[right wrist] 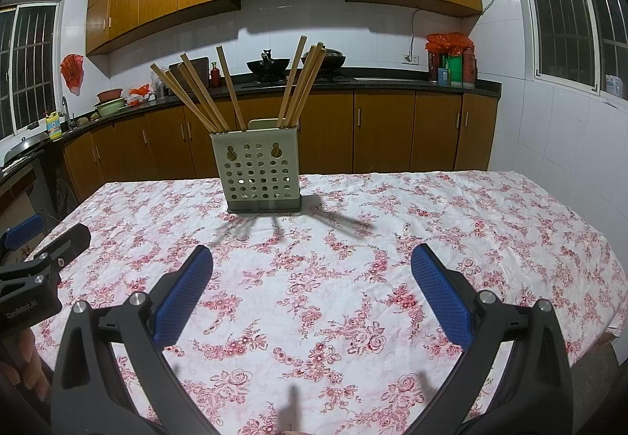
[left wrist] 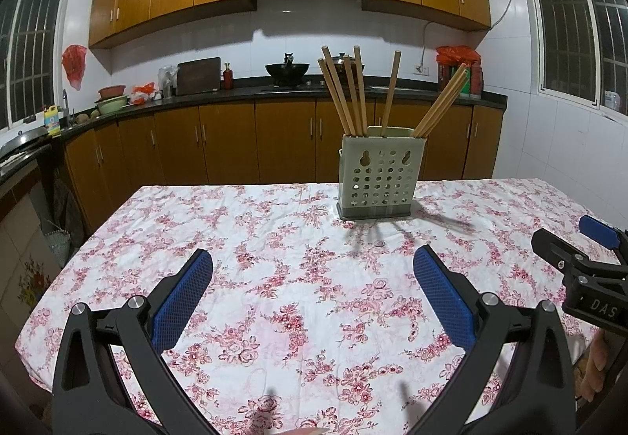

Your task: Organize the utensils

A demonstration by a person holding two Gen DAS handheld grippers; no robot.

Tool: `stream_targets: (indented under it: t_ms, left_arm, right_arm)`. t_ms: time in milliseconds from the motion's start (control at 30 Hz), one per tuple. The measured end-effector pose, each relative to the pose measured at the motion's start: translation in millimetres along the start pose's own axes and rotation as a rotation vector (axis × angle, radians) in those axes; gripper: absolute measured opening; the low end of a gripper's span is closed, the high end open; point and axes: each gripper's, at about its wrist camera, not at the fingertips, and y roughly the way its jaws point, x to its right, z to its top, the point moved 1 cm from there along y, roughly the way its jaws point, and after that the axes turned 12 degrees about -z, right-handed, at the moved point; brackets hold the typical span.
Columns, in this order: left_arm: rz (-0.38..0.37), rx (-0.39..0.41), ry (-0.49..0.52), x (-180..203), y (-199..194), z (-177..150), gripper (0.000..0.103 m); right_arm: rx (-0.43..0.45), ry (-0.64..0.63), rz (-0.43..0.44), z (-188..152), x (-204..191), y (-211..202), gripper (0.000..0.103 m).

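Observation:
A pale green perforated utensil holder (left wrist: pixel 378 180) (right wrist: pixel 257 172) stands upright at the far middle of the table. Several wooden chopsticks (left wrist: pixel 353 93) (right wrist: pixel 204 93) stand in it, fanned out left and right. My left gripper (left wrist: pixel 314 270) is open and empty, held above the cloth short of the holder. My right gripper (right wrist: pixel 312 266) is open and empty too, at about the same distance. The right gripper shows at the right edge of the left wrist view (left wrist: pixel 588 262). The left gripper shows at the left edge of the right wrist view (right wrist: pixel 35 270).
The table carries a white cloth with pink flowers (left wrist: pixel 294 278) (right wrist: pixel 431 239). Behind it runs a kitchen counter (left wrist: pixel 274 90) with woks, bowls and bottles, wooden cabinets below and above. Windows are on both side walls.

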Motion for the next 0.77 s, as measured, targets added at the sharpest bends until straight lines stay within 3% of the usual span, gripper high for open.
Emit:
stream_targets:
  t_ms: [767]
  left_arm:
    - [0.007,-0.012,-0.016,0.2,0.4,-3.2,0.101]
  right_arm:
    - [-0.002,0.002,0.001,0.3,-0.4,0.0,0.099]
